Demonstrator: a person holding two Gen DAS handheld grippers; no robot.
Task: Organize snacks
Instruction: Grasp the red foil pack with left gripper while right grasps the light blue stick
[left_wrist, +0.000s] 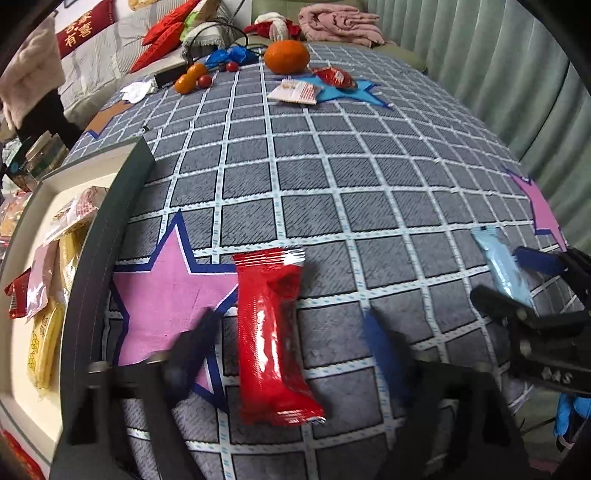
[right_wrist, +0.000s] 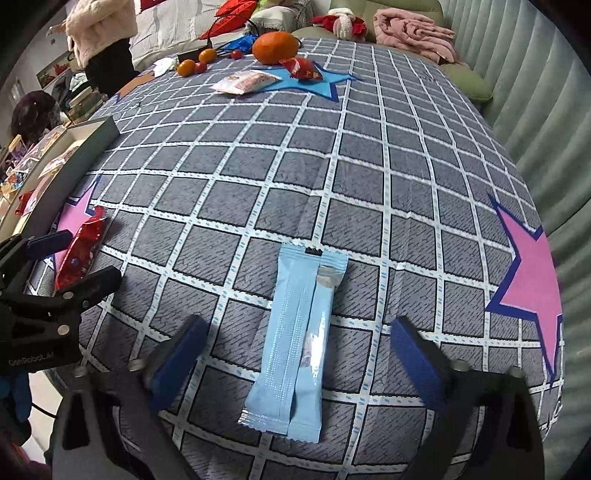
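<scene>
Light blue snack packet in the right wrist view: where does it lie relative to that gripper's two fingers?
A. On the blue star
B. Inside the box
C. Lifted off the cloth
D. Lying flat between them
D: the light blue snack packet lies flat on the checked cloth, between the right gripper's spread fingers.

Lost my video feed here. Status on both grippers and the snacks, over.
Left gripper open astride red packet. Right gripper open astride blue packet. Neither gripped. Box left, path clear.
</scene>
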